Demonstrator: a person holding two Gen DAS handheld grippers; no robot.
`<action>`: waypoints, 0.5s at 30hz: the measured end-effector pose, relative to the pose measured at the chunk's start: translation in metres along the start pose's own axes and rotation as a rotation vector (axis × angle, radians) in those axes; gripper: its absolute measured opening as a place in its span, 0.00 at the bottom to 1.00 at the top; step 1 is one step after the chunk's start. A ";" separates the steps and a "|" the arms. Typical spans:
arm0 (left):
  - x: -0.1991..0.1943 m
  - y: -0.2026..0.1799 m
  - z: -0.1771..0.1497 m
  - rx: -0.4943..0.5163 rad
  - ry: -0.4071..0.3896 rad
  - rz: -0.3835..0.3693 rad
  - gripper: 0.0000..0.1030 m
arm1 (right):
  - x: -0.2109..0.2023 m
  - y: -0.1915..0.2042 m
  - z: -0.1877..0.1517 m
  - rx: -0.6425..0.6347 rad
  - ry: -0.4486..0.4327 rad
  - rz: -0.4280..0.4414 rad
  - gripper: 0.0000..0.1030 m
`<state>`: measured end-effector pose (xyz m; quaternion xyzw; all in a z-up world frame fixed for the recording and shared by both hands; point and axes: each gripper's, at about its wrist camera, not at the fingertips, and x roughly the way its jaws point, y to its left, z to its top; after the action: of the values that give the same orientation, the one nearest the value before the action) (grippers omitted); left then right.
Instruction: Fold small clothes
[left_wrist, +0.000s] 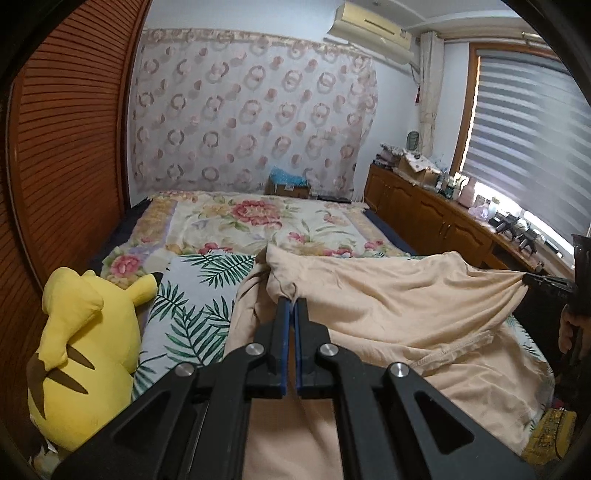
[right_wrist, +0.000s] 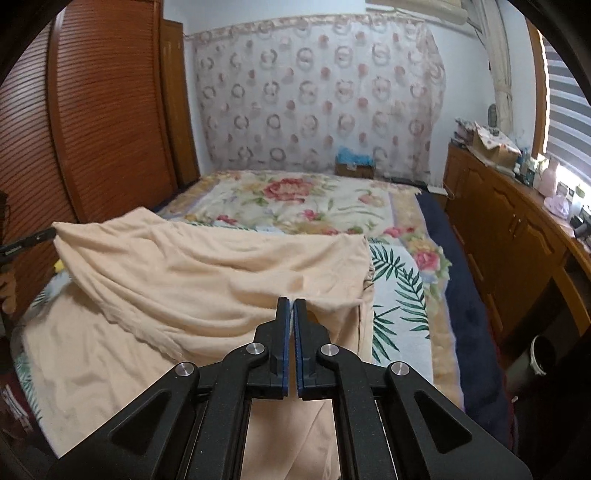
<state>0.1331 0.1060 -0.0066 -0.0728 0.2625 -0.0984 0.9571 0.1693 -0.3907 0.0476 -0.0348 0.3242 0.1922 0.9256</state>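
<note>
right gripper pinches the beige garment above the floral bed.

Peach garment, soft knit, plain, stitched hem showing. Lifted along its far edge, pinched at two corners and stretched between them, sagging in folds in the middle. Lower part lies rumpled on the bed, over the leaf-print cloth. Upper layer doubles over lower.
</note>
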 end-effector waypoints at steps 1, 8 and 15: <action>-0.007 0.000 -0.002 -0.005 -0.007 -0.005 0.00 | -0.007 0.001 -0.001 0.001 -0.005 0.010 0.00; -0.057 0.000 -0.027 -0.009 -0.016 0.009 0.00 | -0.066 0.007 -0.027 -0.006 -0.020 0.041 0.00; -0.086 0.000 -0.058 -0.017 0.026 0.031 0.00 | -0.114 0.018 -0.051 -0.012 -0.001 0.052 0.00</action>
<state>0.0306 0.1200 -0.0137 -0.0756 0.2768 -0.0824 0.9544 0.0507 -0.4213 0.0785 -0.0320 0.3234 0.2180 0.9203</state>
